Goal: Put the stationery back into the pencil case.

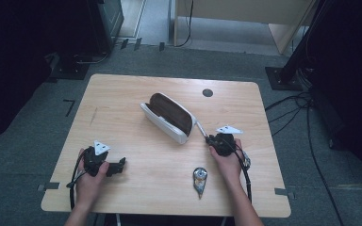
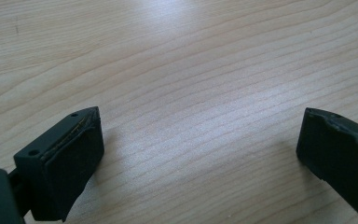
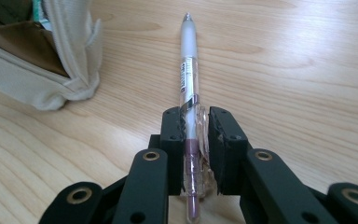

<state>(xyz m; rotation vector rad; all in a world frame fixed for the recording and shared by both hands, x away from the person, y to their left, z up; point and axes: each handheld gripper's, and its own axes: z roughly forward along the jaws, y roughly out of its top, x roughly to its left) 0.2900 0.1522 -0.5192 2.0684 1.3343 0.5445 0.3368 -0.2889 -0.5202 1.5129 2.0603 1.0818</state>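
Pen [image 3: 189, 70] sits between the jaws of my right gripper [image 3: 197, 154], running straight up the middle of the right gripper view, tip pointing to the top of the frame. Jaws closed in on the clear barrel at its rear part, pads pressing both sides; pen gripped. Most of the pen sticks out past the jaw tips toward upper center. In the high view the pen [image 1: 201, 128] is a thin pale line just right of center, running from my right gripper [image 1: 212, 140] up-left to the near end of the pencil case [image 1: 167, 117]. Case lies open at center of the table [image 1: 122, 94], also at upper left of the right gripper view, just beside the pen. My left gripper [image 2: 200, 154] is at lower left of the high view, jaws wide apart, nothing between them, only bare wood. Small metal thing [image 1: 200, 179] lies at lower center, well apart from the pen.
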